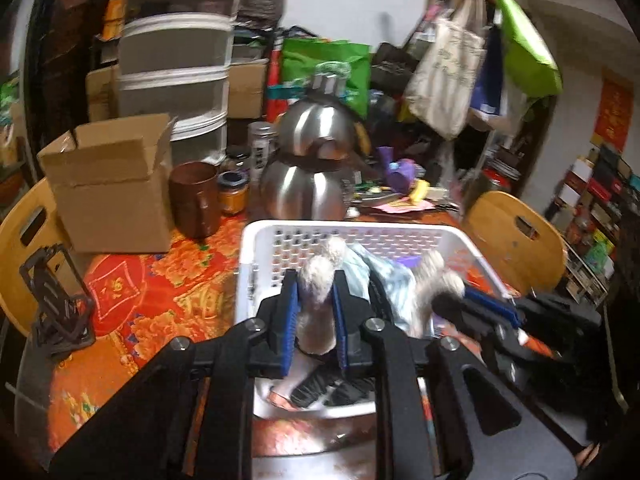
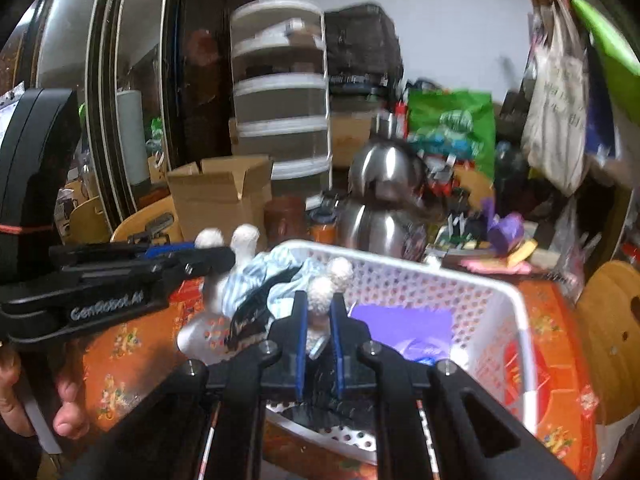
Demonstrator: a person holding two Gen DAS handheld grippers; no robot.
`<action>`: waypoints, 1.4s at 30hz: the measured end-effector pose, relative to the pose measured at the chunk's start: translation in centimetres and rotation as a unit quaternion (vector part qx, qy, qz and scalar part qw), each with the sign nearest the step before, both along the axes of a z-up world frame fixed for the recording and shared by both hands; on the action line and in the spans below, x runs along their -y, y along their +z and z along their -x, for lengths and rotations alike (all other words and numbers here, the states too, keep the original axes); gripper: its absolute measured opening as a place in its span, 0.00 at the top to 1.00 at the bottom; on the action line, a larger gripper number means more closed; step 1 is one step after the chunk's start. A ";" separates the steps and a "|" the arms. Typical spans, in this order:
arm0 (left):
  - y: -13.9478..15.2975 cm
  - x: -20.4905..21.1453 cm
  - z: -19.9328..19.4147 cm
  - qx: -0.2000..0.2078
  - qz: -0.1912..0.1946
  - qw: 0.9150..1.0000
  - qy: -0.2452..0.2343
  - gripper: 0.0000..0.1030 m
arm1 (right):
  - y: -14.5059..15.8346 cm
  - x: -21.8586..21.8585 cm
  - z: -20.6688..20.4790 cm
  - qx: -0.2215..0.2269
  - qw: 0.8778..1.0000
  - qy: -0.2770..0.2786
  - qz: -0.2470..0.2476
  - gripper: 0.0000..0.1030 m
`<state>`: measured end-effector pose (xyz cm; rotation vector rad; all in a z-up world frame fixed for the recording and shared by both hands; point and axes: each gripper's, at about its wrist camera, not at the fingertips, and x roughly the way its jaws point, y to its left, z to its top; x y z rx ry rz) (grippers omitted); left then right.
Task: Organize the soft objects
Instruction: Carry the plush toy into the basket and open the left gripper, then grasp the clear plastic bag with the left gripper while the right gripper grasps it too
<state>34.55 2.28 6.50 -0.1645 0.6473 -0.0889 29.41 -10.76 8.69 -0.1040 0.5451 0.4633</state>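
Left tool (image 1: 316, 312) pinching fluffy white toy (image 1: 318, 280) over white basket (image 1: 256, 236); right tool (image 2: 320, 340) pinching same toy.

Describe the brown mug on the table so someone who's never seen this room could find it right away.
Start at the white perforated basket on the orange patterned tablecloth. Behind its left corner stands an open cardboard box; the brown mug sits just right of it. It is taller and darker than the small orange-labelled jar beside it, and matte, unlike the shiny steel kettles.
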 end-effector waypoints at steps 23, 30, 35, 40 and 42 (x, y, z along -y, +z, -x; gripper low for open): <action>-4.0 -1.9 3.7 -0.043 -0.026 0.999 0.007 0.14 | -4.0 3.6 0.0 -0.071 0.995 -0.063 -0.010 0.25; -7.6 -4.9 12.0 -0.063 -0.018 0.998 0.022 0.14 | -4.5 6.9 6.1 -0.085 0.992 -0.079 -0.049 0.24; -11.1 -6.9 15.6 -0.077 -0.004 0.996 0.046 0.14 | -8.3 9.6 10.6 -0.143 0.983 -0.096 -0.067 0.24; -13.8 -7.4 16.3 -0.095 0.029 0.994 0.035 0.14 | -10.6 9.1 13.0 -0.149 0.983 -0.092 -0.056 0.24; -14.7 -7.1 16.0 -0.105 0.031 0.994 0.030 0.14 | -11.0 8.3 13.6 -0.148 0.984 -0.079 -0.052 0.25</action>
